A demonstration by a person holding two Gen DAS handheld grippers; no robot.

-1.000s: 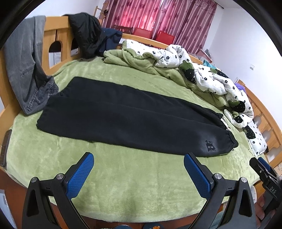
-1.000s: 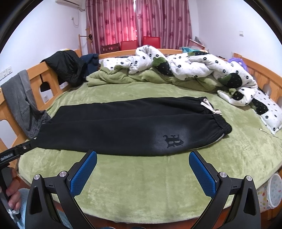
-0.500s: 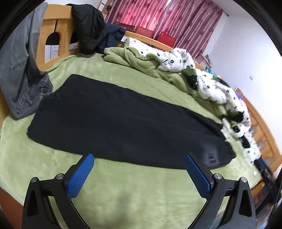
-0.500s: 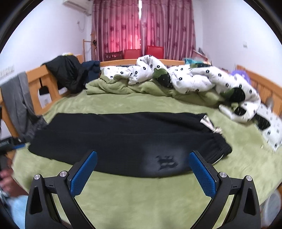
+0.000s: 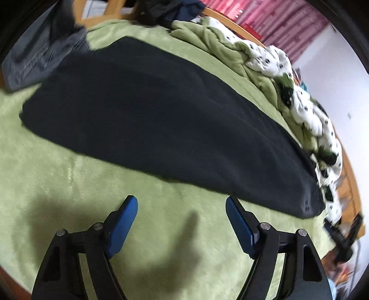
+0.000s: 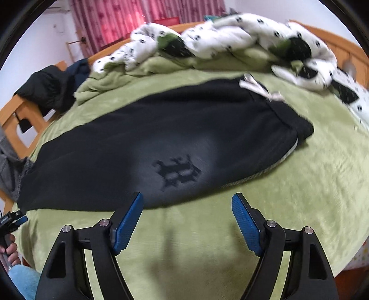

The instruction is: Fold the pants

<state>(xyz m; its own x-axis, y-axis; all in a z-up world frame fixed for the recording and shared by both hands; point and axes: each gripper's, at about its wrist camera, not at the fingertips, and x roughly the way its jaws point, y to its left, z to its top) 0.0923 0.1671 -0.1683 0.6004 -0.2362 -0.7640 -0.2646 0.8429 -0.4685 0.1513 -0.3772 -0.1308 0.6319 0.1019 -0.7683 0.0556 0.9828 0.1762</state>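
Black pants (image 6: 175, 138) laid flat along the green bed (image 6: 311, 175), legs together, waistband with white drawstring (image 6: 260, 88) at the far right, cuffs at the left by grey jeans (image 5: 39, 55) draped over the wooden rail (image 6: 16, 120). Dark logo (image 6: 178, 172) on the near leg, close to the waist. Left gripper (image 5: 181, 205) over bare blanket just short of the pants' near edge, jaws wide, nothing between the blue pads (image 5: 122, 228). Right gripper (image 6: 186, 200) likewise spread wide and empty, left pad tip (image 6: 129, 221) at the pants' near hem below the logo; contact unclear. Rumpled white spotted quilt (image 6: 230, 37) piled along the far side, apart from the pants. Dark jacket (image 6: 48, 90) hung on the rail, far left. Red curtains (image 6: 129, 18) behind.
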